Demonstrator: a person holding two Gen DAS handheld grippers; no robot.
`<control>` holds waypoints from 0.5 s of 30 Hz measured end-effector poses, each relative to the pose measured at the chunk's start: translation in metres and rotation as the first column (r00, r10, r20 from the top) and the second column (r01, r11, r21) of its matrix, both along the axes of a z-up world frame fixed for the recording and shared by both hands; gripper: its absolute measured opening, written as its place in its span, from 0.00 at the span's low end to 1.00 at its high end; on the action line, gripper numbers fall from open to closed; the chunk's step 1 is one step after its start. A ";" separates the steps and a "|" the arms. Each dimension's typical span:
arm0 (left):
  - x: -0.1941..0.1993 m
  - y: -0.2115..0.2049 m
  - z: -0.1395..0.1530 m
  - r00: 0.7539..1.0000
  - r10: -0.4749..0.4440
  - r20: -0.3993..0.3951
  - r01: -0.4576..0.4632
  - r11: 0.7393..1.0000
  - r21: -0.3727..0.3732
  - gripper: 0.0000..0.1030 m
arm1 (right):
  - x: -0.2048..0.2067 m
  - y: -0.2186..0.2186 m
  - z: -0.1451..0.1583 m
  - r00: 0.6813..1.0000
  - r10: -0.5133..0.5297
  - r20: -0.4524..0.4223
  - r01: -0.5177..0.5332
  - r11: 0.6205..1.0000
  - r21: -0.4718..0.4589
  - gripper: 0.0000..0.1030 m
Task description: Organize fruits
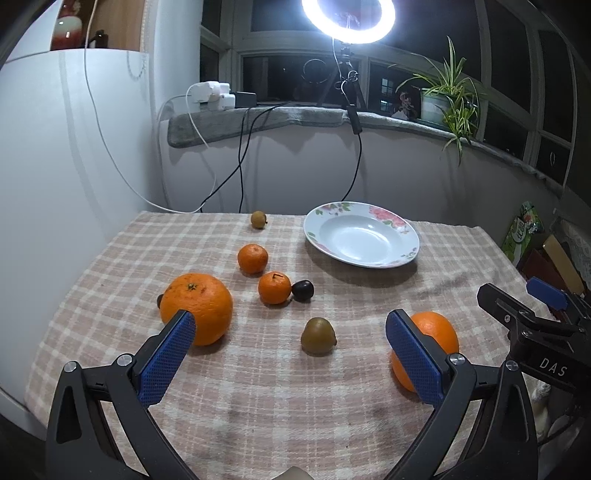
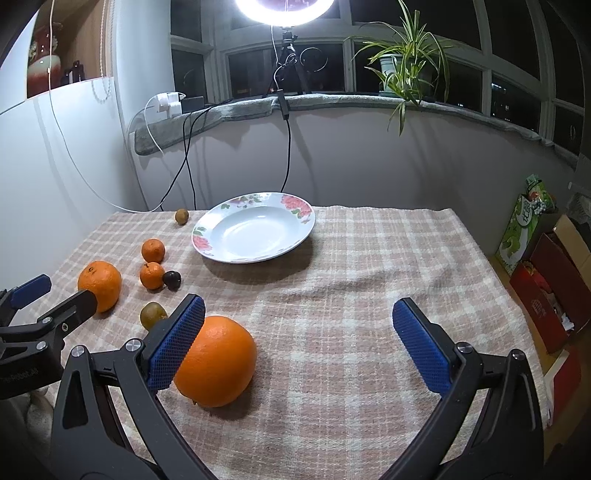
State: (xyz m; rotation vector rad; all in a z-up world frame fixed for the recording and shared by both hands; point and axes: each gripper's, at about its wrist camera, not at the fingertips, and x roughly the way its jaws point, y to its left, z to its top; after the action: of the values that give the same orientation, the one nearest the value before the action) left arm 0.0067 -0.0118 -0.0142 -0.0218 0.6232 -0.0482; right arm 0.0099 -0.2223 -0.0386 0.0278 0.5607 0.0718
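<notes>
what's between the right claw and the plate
Only bare checked cloth; in the right wrist view nothing sits between the open right claw and the plate.

A ring light point(image 1: 348, 18) shines on a tripod point(image 2: 291, 62) at the dark window. On the grey sill point(image 2: 332, 101) stands a potted plant point(image 1: 448, 96), and white chargers point(image 1: 216, 96) lie there with cables point(image 2: 184, 155) hanging down. A checked cloth point(image 2: 369, 277) covers the counter. Red boxes point(image 2: 554, 291) stand beside it.

Your left gripper point(image 1: 290, 332) is spread wide above the checked tablecloth point(image 1: 258, 398). A green-brown fruit point(image 1: 318, 336) lies between its fingers; floral plate point(image 1: 362, 234) sits empty beyond.
</notes>
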 end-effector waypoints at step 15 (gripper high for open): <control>-0.003 -0.002 -0.002 1.000 -0.003 0.001 0.003 1.000 -0.008 0.99 | -0.001 0.008 0.000 1.000 0.017 -0.001 -0.017 1.000 -0.011 1.00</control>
State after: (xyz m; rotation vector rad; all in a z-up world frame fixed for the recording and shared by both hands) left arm 0.0040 -0.0140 -0.0160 -0.0285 0.6218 -0.0538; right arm 0.0088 -0.2146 -0.0387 0.0125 0.5623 0.0853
